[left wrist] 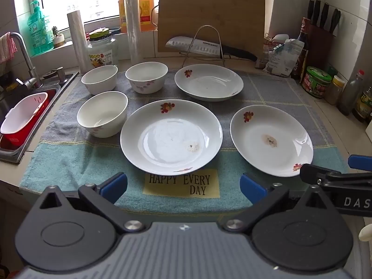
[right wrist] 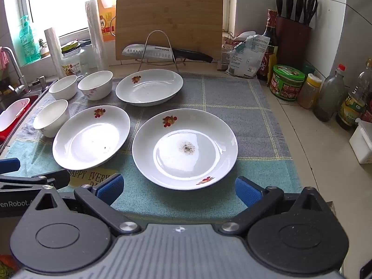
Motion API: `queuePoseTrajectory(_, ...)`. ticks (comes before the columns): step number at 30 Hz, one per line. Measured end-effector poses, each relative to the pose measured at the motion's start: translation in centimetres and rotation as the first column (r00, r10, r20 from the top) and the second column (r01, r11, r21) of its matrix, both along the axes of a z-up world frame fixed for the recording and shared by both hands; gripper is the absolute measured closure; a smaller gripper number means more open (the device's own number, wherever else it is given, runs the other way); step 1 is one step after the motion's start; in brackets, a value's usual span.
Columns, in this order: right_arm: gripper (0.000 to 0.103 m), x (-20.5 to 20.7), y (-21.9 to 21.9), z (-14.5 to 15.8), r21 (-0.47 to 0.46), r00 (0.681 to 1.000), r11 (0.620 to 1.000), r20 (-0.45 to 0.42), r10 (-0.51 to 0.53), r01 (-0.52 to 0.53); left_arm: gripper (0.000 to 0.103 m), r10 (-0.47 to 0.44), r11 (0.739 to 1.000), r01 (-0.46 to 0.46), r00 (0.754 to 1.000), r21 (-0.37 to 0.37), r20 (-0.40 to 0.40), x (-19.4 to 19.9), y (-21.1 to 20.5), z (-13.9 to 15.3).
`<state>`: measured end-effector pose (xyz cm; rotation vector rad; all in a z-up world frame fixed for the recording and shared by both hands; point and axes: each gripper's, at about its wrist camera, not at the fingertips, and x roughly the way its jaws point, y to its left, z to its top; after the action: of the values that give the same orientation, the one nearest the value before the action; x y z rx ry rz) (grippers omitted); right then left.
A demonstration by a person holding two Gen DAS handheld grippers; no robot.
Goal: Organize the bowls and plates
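Three white plates with red flower prints lie on a towel: a near middle plate (left wrist: 171, 137) (right wrist: 90, 137), a near right plate (left wrist: 270, 140) (right wrist: 184, 148) with a brown stain, and a far plate (left wrist: 208, 82) (right wrist: 149, 87). Three white bowls stand to their left: a near bowl (left wrist: 102, 114) (right wrist: 51, 117), a far left bowl (left wrist: 99, 79) (right wrist: 62, 87) and a far flowered bowl (left wrist: 146, 77) (right wrist: 95, 84). My left gripper (left wrist: 183, 186) hangs open before the middle plate. My right gripper (right wrist: 179, 187) hangs open before the stained plate. Neither holds anything.
A sink (left wrist: 14, 116) with a red and white basket (left wrist: 23, 118) lies left of the towel (left wrist: 69, 158). Behind stand a wire rack (left wrist: 207, 44) with a knife (left wrist: 209, 47), a cutting board (left wrist: 211, 16), jars and rolls. Bottles and a knife block (right wrist: 293, 37) crowd the right counter.
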<state>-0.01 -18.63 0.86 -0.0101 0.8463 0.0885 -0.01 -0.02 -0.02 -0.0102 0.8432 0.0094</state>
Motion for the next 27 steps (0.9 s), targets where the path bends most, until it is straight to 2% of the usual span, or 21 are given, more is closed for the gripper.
queuePoseTrajectory(10,0.000,0.0,-0.3,0.3,0.013,1.000,1.000,-0.001,0.006,-0.006,0.001,0.012,1.000,-0.012,1.000,0.005,0.003,0.0,-0.2,0.3)
queuePoseTrajectory(12,0.000,0.1,-0.1,1.2,0.007,1.000,1.000,0.004,0.010,-0.010,0.001,0.011,1.000,-0.011,1.000,0.006,0.006,-0.1,0.1,0.2)
queuePoseTrajectory(27,0.000,0.2,0.4,0.6,0.001,0.999,1.000,0.025,0.023,-0.023,0.001,0.024,1.000,-0.024,1.000,0.004,0.007,0.0,0.3,0.7)
